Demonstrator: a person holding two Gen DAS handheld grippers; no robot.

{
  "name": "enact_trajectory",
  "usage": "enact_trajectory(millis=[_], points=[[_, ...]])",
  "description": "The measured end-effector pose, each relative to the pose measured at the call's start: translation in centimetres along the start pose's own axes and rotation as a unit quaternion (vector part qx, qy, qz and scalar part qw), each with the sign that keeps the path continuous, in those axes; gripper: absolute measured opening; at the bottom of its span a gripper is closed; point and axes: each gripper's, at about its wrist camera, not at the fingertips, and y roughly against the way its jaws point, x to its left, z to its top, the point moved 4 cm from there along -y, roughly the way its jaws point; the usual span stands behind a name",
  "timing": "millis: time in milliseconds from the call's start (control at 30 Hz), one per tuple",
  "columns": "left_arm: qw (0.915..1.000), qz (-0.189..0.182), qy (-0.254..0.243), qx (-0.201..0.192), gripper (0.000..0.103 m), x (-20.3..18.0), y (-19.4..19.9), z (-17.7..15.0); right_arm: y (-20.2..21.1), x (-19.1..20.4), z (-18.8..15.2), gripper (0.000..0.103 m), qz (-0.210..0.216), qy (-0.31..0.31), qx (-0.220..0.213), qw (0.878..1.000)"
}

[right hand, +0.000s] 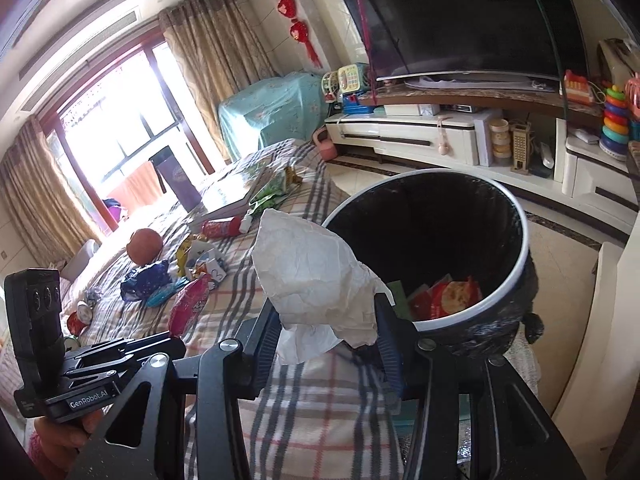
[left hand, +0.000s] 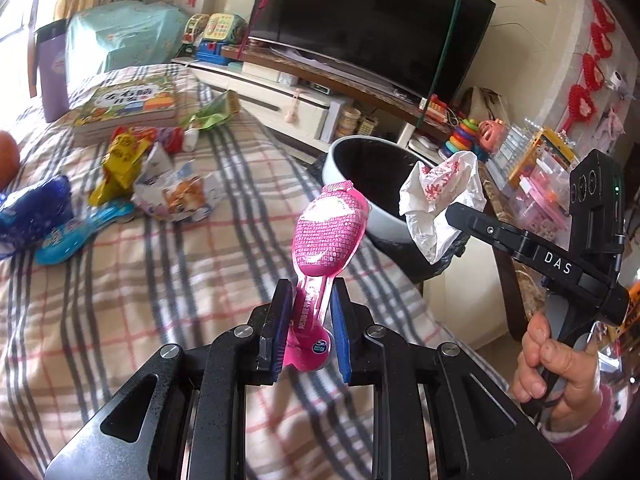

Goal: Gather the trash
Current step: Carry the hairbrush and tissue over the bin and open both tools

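**Two pieces in hand, the bin just ahead**

Nearest us, the left tongs (left hand: pixel 307 326) are clamped on the narrow neck of a pink pouch (left hand: pixel 328 232). The right tongs (right hand: pixel 326 334) pinch a crumpled white paper wrapper (right hand: pixel 316 276) by its lower folds. Both pieces hang in the air over the plaid tabletop (left hand: pixel 160 280), near its edge.

We judge the step in hand to be carrying both pieces to the trash bin (right hand: pixel 516 272) and letting go. To do it well, we bring each piece fully past the white rim before the jaws part. The wrapper is light and bulky, so we release it low over the opening or it may catch on the rim. We take the two drops one after the other, so the tongs do not crowd each other.

The pouch's long axis runs along the line of the left tongs. Its broad bulb points up and away from us, leaning slightly right toward the bin, while its capped end sits back between the pads. The wrapper has no clear axis; its bulk stands above the right tongs.

Just beyond, the bin lined in black already holds red packets (right hand: pixel 444 296). Farther off on the tabletop, more wrappers (left hand: pixel 120 168) wait near a stack of books (left hand: pixel 128 108).
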Motion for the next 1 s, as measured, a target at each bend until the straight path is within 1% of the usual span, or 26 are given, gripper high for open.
enact_trajectory(millis=[400, 600, 1000], points=[[0.9996, -0.011, -0.025, 0.008, 0.018, -3.0, -1.8, 1.6, 1.1, -3.0, 0.5, 0.046, -0.02, -0.018, -0.013, 1.0], [0.9991, -0.017, -0.038, 0.004, 0.018, -4.5, -2.4, 2.9, 1.4, -4.3, 1.0, 0.046, -0.029, -0.025, -0.018, 0.999], [0.9975, -0.025, -0.065, 0.007, 0.017, -7.0, -4.4, 4.8, 1.6, -6.2, 2.4, 0.046, -0.047, -0.027, -0.024, 0.998]])
